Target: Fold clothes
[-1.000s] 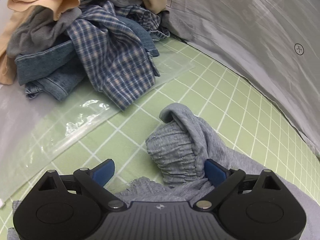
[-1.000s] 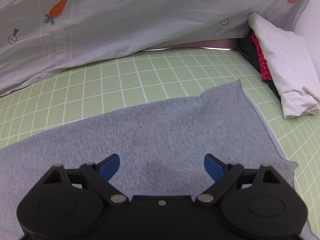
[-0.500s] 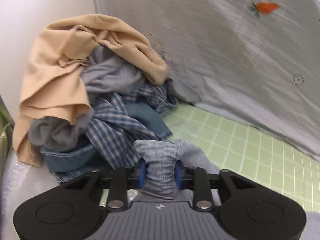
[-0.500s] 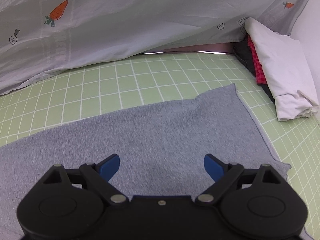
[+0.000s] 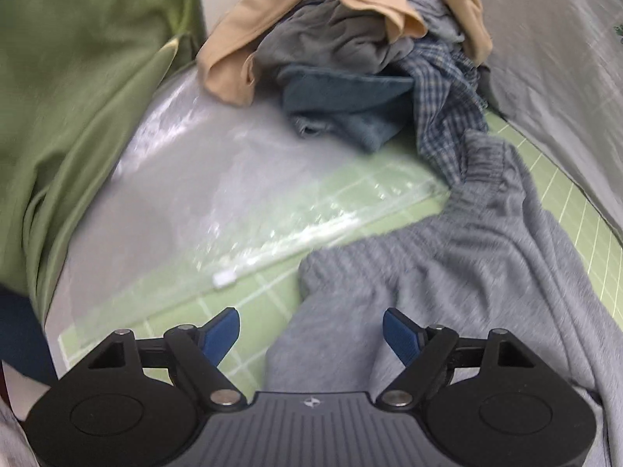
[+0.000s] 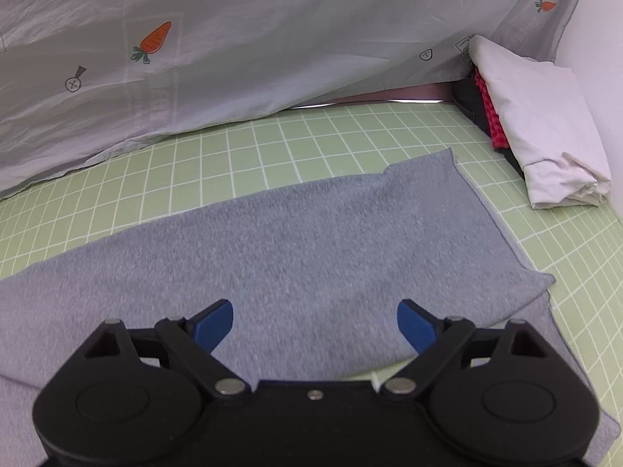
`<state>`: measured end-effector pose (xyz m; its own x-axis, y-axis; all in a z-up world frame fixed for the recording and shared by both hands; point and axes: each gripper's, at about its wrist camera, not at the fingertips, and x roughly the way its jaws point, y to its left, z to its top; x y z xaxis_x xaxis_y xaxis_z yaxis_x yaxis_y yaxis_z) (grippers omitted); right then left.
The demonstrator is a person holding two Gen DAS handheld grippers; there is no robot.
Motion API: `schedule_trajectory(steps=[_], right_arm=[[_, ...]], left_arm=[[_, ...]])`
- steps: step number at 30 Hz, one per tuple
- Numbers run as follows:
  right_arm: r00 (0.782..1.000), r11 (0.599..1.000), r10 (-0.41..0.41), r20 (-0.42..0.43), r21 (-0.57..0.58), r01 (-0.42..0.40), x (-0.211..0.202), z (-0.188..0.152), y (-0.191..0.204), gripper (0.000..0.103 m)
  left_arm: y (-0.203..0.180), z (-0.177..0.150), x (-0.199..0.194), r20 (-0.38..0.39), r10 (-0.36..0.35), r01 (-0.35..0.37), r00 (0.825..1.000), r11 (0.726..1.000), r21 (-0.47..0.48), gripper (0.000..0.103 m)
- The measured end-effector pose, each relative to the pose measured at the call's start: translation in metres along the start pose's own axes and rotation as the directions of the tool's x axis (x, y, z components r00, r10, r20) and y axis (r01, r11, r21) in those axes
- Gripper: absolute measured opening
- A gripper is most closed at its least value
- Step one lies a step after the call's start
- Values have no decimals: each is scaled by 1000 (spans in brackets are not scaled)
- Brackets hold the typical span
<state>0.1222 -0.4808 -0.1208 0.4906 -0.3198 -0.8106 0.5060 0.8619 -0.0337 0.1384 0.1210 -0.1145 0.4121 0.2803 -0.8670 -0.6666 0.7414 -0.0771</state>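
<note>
Grey sweatpants (image 5: 459, 264) lie on the green grid mat (image 5: 389, 179), their ribbed waistband (image 5: 486, 163) stretched toward the clothes pile. My left gripper (image 5: 311, 334) is open and empty, just above the near edge of the pants. In the right wrist view the pants legs (image 6: 296, 241) lie flat on the mat (image 6: 272, 140). My right gripper (image 6: 315, 325) is open and empty, hovering low over the grey cloth.
A pile of unfolded clothes (image 5: 350, 58) with tan, denim and plaid pieces sits at the back left. A clear zip bag (image 5: 249, 194) lies on the mat. Green cloth (image 5: 78, 89) hangs at left. Folded white, red and black clothes (image 6: 537, 132) are stacked at right. A carrot-print sheet (image 6: 233, 46) hangs behind.
My left gripper had shut on the waistband and lifted it; now it is open, the waistband lies dropped on the mat, and the gripper has swung left. The right gripper barely moved.
</note>
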Motion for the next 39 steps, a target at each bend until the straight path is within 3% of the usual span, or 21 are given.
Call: schedule_trajectory(steps=[4,6,7,8,9,14,20,25,28,30,32,34,39], right_arm=[[1000,1000,13,-15,-14,-13,-26,-30,2,92],[1000,1000,10,-29,-23,-11,-35,-46,3,92],[999,1000,9,-35,-27,-10,-40,-53,4,92],[999,999,7,-42,-31,-8,-45,-61,4,92],[999,1000,6,-45,-29,-7,-48,-66,4,92],[998,1000,-2,-61,-20,1,-64,-92,6,92],[996,1000,7,-93,-17,-9,-75,-121,10,92],[992,999,47,-115,1,-47,-80,-136,2,92],[992,998,52,-113,31,-49,-82,-133,-10,92],[993,997,51,-107,66,-44,-83,-133,-21,92],[994,994,47,-94,99,-37,-83,-131,-33,92],[996,992,37,-77,122,-28,-83,-128,-46,94],[1000,987,-1,-29,158,5,-76,-119,-74,100]], left_arm=[[19,-16,5,-41,-74,72,996,996,-54,77],[21,-18,8,-48,-88,86,995,995,-47,52],[21,-19,9,-55,-92,91,994,995,-35,20],[21,-21,9,-61,-101,100,993,995,-22,4],[23,-23,8,-55,-111,110,992,994,-13,1],[45,-35,-11,-2,-83,83,997,995,45,1],[103,-53,-30,-11,-48,48,999,998,27,1],[123,-67,-38,-27,-55,55,998,998,1,2],[114,-69,-43,-34,-19,20,999,999,39,10],[107,-69,-48,-22,11,-9,1000,998,57,23],[102,-67,-56,3,9,-9,1000,999,54,52],[93,-64,-65,38,-2,0,999,999,48,67],[51,-60,-76,90,-38,29,995,994,104,77]])
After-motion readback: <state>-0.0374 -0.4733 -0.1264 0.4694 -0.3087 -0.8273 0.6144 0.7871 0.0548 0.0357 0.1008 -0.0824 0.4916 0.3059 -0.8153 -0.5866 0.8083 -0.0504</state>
